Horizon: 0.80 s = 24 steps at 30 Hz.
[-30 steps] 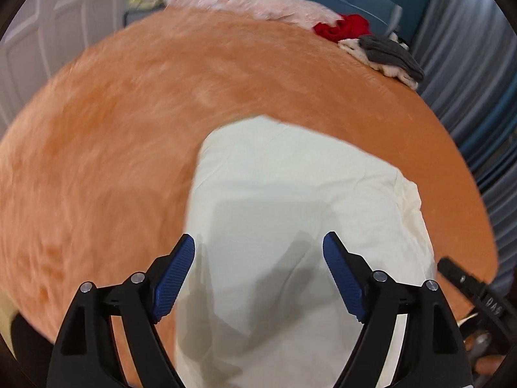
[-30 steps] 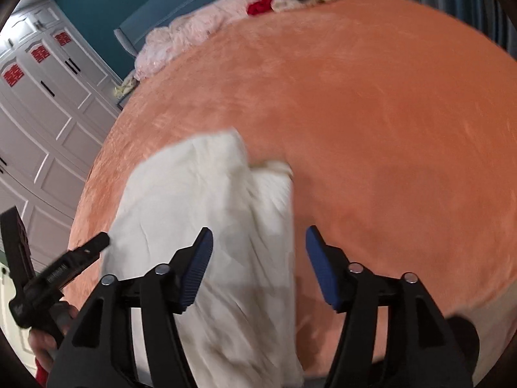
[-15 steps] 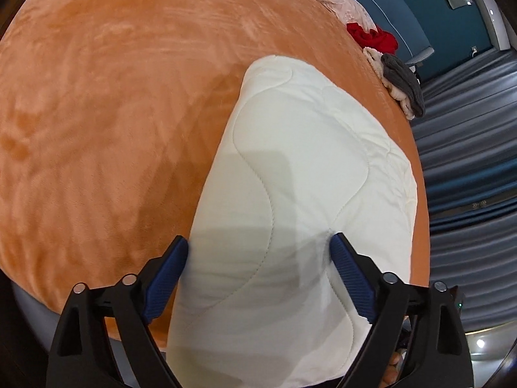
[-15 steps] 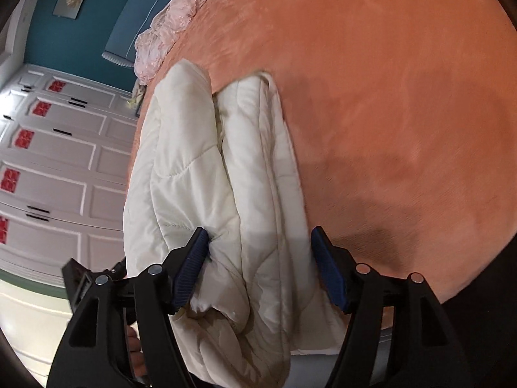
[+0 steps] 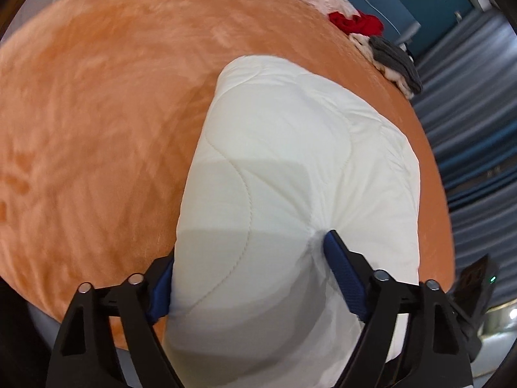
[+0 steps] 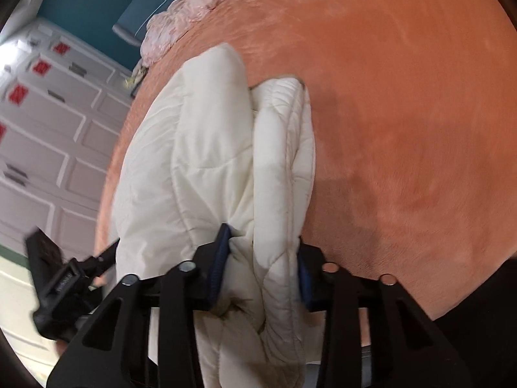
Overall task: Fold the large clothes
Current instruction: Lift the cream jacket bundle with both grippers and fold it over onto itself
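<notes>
A folded white quilt [image 5: 290,168] lies on the orange bedspread [image 5: 97,113], near its front edge. My left gripper [image 5: 248,252] straddles the quilt's near end, jaws closing. Its right pad [image 5: 339,268] dents the fabric and its left pad [image 5: 160,287] lies against the quilt's side. In the right wrist view the quilt [image 6: 194,161] shows as two thick rolls. My right gripper [image 6: 262,242], jaws closing, squeezes the right-hand roll, and the fabric puckers around its pads [image 6: 218,265]. Each gripper's body shows at the edge of the other's view.
A red garment [image 5: 355,22], a grey and cream pile [image 5: 394,58] and a pink blanket [image 6: 181,22] lie at the bed's far end. White wardrobe doors [image 6: 48,135] stand on one side, grey curtains [image 5: 468,97] on the other. Bare orange bedspread [image 6: 404,113] lies to the right of the quilt.
Both grippers have come down over the quilt's near end. Their jaws have narrowed onto it, the right one much more, and the fabric now bunches between the pads.
</notes>
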Motion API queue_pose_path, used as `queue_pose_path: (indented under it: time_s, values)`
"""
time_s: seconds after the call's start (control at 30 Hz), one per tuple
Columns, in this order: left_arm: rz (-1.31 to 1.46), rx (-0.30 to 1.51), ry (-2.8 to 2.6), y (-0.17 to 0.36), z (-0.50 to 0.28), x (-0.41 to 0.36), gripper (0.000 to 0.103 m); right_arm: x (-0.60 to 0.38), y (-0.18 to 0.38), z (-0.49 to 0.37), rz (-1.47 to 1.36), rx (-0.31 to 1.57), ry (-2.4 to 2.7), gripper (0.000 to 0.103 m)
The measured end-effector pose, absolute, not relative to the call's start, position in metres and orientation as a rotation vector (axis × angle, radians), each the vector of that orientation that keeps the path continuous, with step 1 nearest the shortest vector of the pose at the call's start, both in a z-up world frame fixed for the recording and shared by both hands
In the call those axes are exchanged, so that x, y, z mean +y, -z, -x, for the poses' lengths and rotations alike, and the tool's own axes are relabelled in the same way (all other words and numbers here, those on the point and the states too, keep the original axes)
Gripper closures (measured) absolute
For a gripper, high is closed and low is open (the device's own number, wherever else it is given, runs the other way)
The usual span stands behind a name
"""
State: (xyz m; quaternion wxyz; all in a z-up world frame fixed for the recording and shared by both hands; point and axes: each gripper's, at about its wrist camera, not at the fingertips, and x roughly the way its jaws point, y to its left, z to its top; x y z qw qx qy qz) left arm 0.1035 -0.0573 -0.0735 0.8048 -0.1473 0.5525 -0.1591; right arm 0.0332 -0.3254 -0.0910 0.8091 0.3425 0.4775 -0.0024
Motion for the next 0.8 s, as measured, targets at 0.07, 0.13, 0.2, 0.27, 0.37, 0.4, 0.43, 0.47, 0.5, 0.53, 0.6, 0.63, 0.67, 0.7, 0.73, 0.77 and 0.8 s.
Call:
queue_pose_path:
  time_s: [0.07, 0.13, 0.2, 0.27, 0.37, 0.4, 0.43, 0.47, 0.5, 0.53, 0.6, 0.63, 0.67, 0.7, 0.73, 0.77, 0.8]
  values:
    - [0.266, 1.165, 0.346, 0.066, -0.101, -0.063, 0.035, -0.319, 0.082, -0.033, -0.668, 1.010, 0.018, 0.079]
    - [0.190, 1.129, 0.348, 0.054, -0.097, -0.070, 0.044, -0.310, 0.068, -0.033, -0.579, 0.993, 0.040, 0.082]
    - [0.127, 1.089, 0.356, 0.040, -0.095, -0.081, 0.050, -0.303, 0.058, -0.032, -0.509, 0.981, 0.055, 0.083]
    - [0.099, 1.062, 0.368, 0.030, -0.092, -0.086, 0.054, -0.299, 0.049, -0.028, -0.459, 0.962, 0.069, 0.084]
    - [0.079, 1.016, 0.395, 0.009, -0.087, -0.093, 0.057, -0.301, 0.034, -0.021, -0.428, 0.924, 0.081, 0.085]
    - [0.073, 1.003, 0.401, 0.003, -0.086, -0.095, 0.058, -0.302, 0.030, -0.017, -0.425, 0.911, 0.083, 0.085]
    - [0.064, 0.987, 0.408, -0.004, -0.086, -0.098, 0.058, -0.304, 0.023, -0.013, -0.423, 0.894, 0.085, 0.085]
    - [0.057, 0.970, 0.416, -0.011, -0.084, -0.100, 0.058, -0.305, 0.018, -0.010, -0.421, 0.880, 0.086, 0.085]
    - [0.055, 0.949, 0.426, -0.020, -0.083, -0.102, 0.058, -0.307, 0.013, -0.007, -0.418, 0.867, 0.087, 0.085]
    - [0.056, 0.936, 0.435, -0.026, -0.082, -0.103, 0.058, -0.309, 0.006, -0.005, -0.413, 0.851, 0.088, 0.085]
    - [0.061, 0.909, 0.451, -0.041, -0.080, -0.103, 0.058, -0.308, -0.008, -0.003, -0.410, 0.820, 0.088, 0.085]
    - [0.061, 0.895, 0.457, -0.048, -0.080, -0.104, 0.058, -0.308, -0.017, -0.004, -0.407, 0.800, 0.088, 0.085]
    - [0.062, 0.881, 0.463, -0.055, -0.079, -0.104, 0.058, -0.308, -0.024, -0.003, -0.404, 0.784, 0.089, 0.085]
    - [0.060, 0.860, 0.470, -0.065, -0.078, -0.106, 0.058, -0.308, -0.034, -0.001, -0.398, 0.762, 0.089, 0.085]
    - [0.060, 0.845, 0.475, -0.073, -0.077, -0.107, 0.059, -0.308, -0.042, -0.003, -0.395, 0.747, 0.088, 0.085]
    - [0.060, 0.831, 0.480, -0.080, -0.076, -0.106, 0.058, -0.308, -0.050, -0.002, -0.393, 0.729, 0.086, 0.085]
    - [0.062, 0.812, 0.486, -0.089, -0.076, -0.106, 0.058, -0.308, -0.061, -0.001, -0.391, 0.706, 0.081, 0.085]
